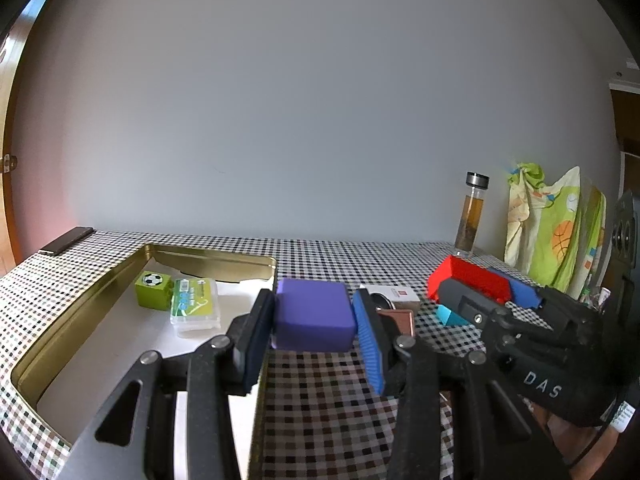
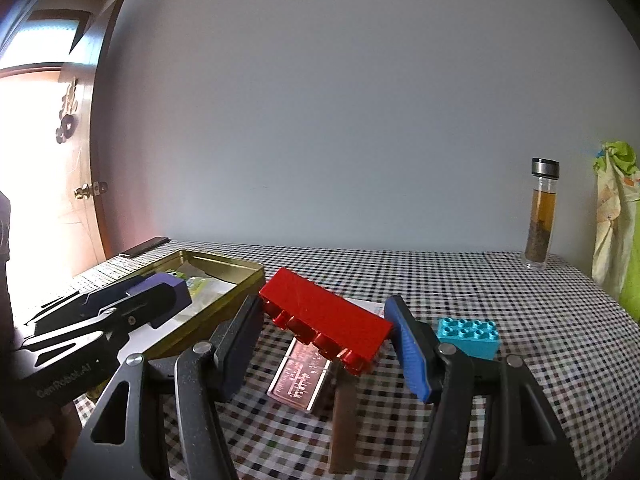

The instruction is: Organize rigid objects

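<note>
The gold tin tray (image 1: 208, 258) is the largest thing here, lying to the left of and beyond the left gripper (image 1: 314, 320); its near right rim passes just under the left finger. It already holds a green soccer cube (image 1: 153, 290) and a clear floss box (image 1: 195, 306), both ahead and left of that finger.

The red brick (image 2: 326, 318) comes next, clamped lengthwise between the fingers of the right gripper (image 2: 326, 334), tilted, studs facing down and toward the camera. The grip seems to bear on its two ends, so it could pivot or slip out if squeezed unevenly. Below it, between the fingers, a copper-coloured flat case (image 2: 300, 380) lies on the checked tablecloth (image 2: 480, 280); a dropped brick would strike it.

The purple block (image 1: 312, 316) is pinched squarely between the left gripper's pads, held above the cloth just right of the tray rim. Swung left too low, it could catch the rim and shift the tin.

The two grippers work close together, so a collision is possible if both head for the tray.

A small teal brick (image 2: 468, 338) sits just outside the right gripper's right finger, easy to knock.
</note>
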Demonstrator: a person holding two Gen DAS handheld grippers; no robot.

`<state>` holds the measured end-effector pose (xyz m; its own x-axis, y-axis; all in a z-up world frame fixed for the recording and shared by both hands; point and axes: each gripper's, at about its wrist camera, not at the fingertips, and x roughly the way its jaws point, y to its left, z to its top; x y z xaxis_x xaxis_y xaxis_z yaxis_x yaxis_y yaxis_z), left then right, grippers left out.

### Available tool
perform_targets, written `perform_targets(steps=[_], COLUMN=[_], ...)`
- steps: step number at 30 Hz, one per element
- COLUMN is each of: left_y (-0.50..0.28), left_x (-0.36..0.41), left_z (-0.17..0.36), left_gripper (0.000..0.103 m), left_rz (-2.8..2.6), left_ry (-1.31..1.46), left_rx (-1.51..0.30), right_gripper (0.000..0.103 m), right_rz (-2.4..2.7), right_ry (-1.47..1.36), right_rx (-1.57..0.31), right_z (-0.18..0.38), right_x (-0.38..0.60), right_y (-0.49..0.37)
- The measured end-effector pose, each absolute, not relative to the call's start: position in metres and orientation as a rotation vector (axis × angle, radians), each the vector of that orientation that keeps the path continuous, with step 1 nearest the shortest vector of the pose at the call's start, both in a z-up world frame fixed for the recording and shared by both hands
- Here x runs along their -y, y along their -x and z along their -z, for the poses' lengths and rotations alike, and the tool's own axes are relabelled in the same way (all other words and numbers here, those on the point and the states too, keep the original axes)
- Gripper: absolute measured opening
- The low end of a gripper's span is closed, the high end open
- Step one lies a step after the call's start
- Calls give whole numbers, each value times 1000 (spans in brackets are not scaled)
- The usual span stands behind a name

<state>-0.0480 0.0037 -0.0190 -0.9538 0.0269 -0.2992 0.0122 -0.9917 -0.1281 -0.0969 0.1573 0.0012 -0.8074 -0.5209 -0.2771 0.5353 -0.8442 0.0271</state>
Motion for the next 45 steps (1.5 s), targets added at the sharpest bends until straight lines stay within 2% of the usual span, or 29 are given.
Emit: perform_targets(steps=[30,45], left_y=[34,31], left_x=[35,103], left_z=[17,1], left_gripper=[40,40], left_rz=[-3191,-3288], left_ry=[432,529], left_rx=[211,293], right_gripper=[65,65], right_rz=[2436,2308], right_ry=[-380,-452], right_rx=[-116,-160], right_z=[1,3], right_x=[-103,-53], right_y=[93,106])
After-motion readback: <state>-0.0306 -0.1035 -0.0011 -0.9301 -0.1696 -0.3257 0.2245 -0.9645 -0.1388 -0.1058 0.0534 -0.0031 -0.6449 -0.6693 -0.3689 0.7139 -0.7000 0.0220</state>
